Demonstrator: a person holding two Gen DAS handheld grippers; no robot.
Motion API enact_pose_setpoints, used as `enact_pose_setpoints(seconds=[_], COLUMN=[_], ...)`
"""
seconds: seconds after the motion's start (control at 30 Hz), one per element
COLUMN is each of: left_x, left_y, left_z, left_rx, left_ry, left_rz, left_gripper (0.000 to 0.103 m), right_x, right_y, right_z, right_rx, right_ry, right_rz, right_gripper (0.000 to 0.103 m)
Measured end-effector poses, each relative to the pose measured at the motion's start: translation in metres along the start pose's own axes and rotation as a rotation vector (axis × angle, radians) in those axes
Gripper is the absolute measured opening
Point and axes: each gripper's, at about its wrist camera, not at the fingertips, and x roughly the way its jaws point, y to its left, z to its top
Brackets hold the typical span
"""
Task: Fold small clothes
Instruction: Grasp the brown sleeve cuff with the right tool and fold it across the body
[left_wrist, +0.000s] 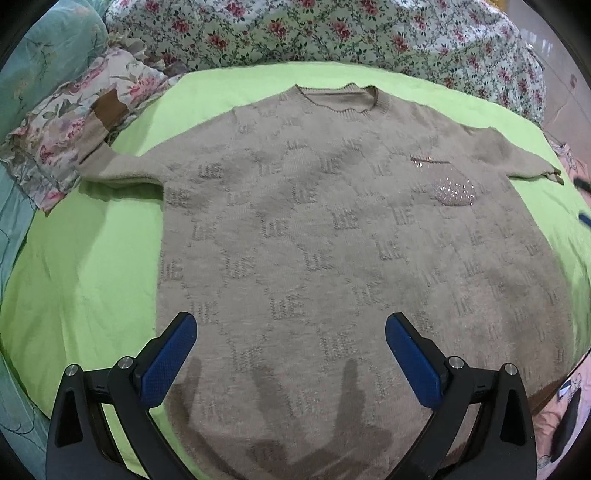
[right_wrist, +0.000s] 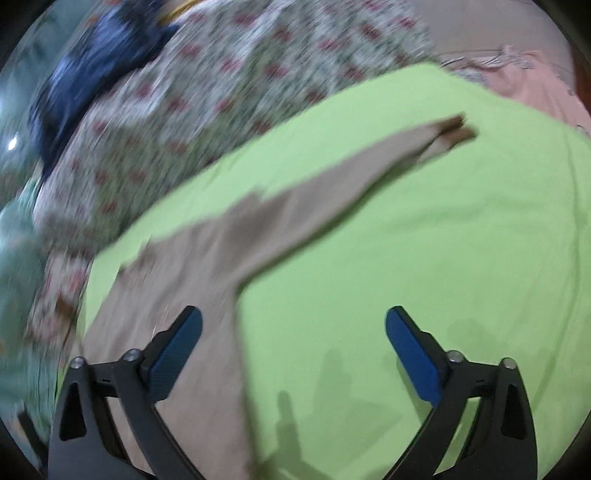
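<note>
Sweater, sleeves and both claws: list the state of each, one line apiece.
Sweater: spread flat, front up, unfolded, on the green sheet.
Left sleeve: stretched outward, cuff lying on the floral pillow.
Right sleeve: stretched out flat on the sheet, cuff unfolded.
Left claw: open, empty, over the sweater's lower part.
Right claw: open, empty, beside the sweater's side edge; view blurred.

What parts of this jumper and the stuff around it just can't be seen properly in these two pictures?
- Sweater hem: left wrist view, cut off by the bottom edge and hidden behind the left gripper.
- Sleeve cuff detail: right wrist view, motion blur.
- Floral bedding pattern: right wrist view, smeared.
- Dark blue item: too blurred to identify.
</note>
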Motion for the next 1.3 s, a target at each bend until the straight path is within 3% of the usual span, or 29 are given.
enact_pose_setpoints(seconds=[0.23,0.37,0.6,0.73,0.9,0.97,1.13,1.3], left_x=[0.018,0.031,0.046,0.052,0.049,0.047,0.038,0.033], left_y=[-0.007,-0.009,-0.024,-0.029,-0.030,-0.029,-0.013,0.005], left_z=[0.004,0.007,0.015,0.019,0.019,0.017,0.006,-0.002], left_rx=[0.012,0.002,0.017,0.001,-0.001,-0.005,-0.037,-0.085], left_ry=[0.052,0.090,0.128,0.147,0.138,0.138,0.126,0.114], left_rz=[0.002,-0.007,-0.017,-0.046,-0.067,-0.071,-0.072,-0.074], left_gripper=[0.102,0.102,0.102,0.102,0.102,0.102,0.102,0.102], right_x=[0.029,0.053,0.095,0.109,0.094,0.087,0.077,0.084], right_y=[-0.065,-0.091,-0.133,-0.126,-0.076,-0.043,0.057,0.164], right_z=[0.099,0.138,0.177,0.187,0.184,0.175,0.137,0.074], right_rx=[0.133,0.178,0.286,0.234,0.131,0.083,-0.064,-0.190], right_ry=[-0.098,-0.121,-0.098,-0.072,-0.098,-0.094,-0.042,0.082], right_rz=[-0.098,-0.124,-0.193,-0.210,-0.092,0.006,0.230,0.438], right_gripper=[0.059,0.058,0.051,0.007,0.007,0.007,0.006,0.006])
